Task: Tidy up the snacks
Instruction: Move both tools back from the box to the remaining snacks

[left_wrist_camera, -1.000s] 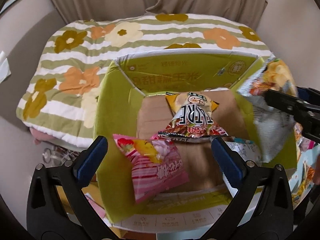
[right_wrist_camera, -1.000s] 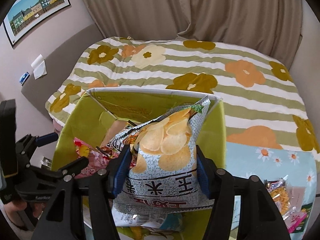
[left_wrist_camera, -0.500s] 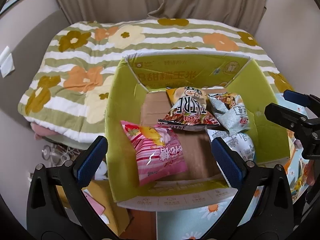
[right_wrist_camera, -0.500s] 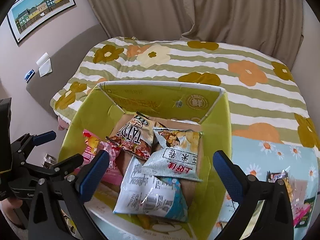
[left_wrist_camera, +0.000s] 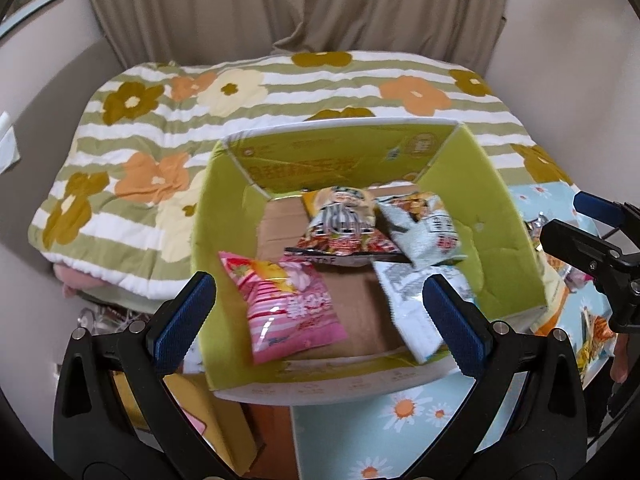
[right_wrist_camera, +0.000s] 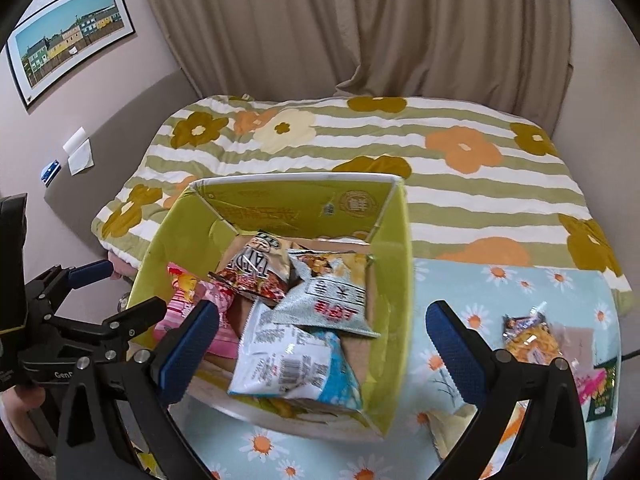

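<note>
A green cardboard box [left_wrist_camera: 224, 216] [right_wrist_camera: 400, 280] stands open on the bed's near part. Inside lie a pink bag [left_wrist_camera: 288, 304] [right_wrist_camera: 188, 300], a yellow and red bag [left_wrist_camera: 340, 224] [right_wrist_camera: 256, 264], a grey chip bag [left_wrist_camera: 424, 224] [right_wrist_camera: 332, 292] and a white and blue bag [left_wrist_camera: 404, 304] [right_wrist_camera: 292, 364]. My left gripper [left_wrist_camera: 316, 320] [right_wrist_camera: 100, 292] hangs open above the box's near side, empty. My right gripper [right_wrist_camera: 320, 344] [left_wrist_camera: 580, 220] is open and empty over the box's near right corner.
Several loose snack packets [right_wrist_camera: 532, 340] [left_wrist_camera: 592, 332] lie on the blue daisy sheet [right_wrist_camera: 500, 288] right of the box. A striped floral quilt [left_wrist_camera: 280, 92] covers the bed behind. A curtain [right_wrist_camera: 360, 32] hangs at the back, a picture [right_wrist_camera: 68, 44] on the left wall.
My right gripper opened and let the grey chip bag drop into the box. Both grippers have pulled back and up, away from the box.
</note>
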{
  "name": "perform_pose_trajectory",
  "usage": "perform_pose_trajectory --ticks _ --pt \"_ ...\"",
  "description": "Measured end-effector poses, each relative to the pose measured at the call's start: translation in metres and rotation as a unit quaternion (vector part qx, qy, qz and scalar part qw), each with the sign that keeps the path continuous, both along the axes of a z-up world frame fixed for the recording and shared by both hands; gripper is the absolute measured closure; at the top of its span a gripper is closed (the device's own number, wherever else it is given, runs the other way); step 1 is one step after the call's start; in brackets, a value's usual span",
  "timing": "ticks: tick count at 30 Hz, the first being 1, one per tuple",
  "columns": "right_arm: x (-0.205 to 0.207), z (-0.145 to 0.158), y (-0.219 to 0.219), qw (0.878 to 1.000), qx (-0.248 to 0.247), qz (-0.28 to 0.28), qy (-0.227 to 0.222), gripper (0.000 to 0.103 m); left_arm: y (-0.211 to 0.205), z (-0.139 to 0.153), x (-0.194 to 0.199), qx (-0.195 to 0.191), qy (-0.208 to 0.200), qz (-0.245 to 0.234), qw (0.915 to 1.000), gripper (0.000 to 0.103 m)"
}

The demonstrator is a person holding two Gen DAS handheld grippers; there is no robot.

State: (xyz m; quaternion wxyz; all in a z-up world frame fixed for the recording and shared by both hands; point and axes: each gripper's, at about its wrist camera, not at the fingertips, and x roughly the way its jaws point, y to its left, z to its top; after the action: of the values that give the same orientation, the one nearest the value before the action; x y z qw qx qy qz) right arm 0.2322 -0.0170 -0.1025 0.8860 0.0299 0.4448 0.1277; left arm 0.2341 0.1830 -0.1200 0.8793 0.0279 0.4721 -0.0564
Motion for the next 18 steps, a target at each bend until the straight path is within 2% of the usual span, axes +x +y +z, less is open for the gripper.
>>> perform_pose_trajectory --ticks 5,10,14,18 --pt "-0.021 0.01 -0.033 1.0 0.0 -0.024 -0.01 0.0 -0.032 0.009 -0.012 -0.001 -0.01 -0.025 0.9996 0.001" --pt "-0.047 0.019 -0.083 0.999 -0.007 -0.043 -0.015 0.0 -0.087 0.018 -0.033 -0.008 -0.023 -0.058 0.998 0.001" --pt "-0.078 0.026 -0.137 0.997 -0.035 -0.063 -0.014 0.0 -0.136 0.017 -0.053 -0.027 -0.011 -0.084 0.9961 0.001" --pt "-0.105 0.024 -0.185 0.995 -0.057 -0.088 -0.005 0.0 -0.192 0.007 -0.08 -0.027 0.006 -0.108 0.9937 0.001"
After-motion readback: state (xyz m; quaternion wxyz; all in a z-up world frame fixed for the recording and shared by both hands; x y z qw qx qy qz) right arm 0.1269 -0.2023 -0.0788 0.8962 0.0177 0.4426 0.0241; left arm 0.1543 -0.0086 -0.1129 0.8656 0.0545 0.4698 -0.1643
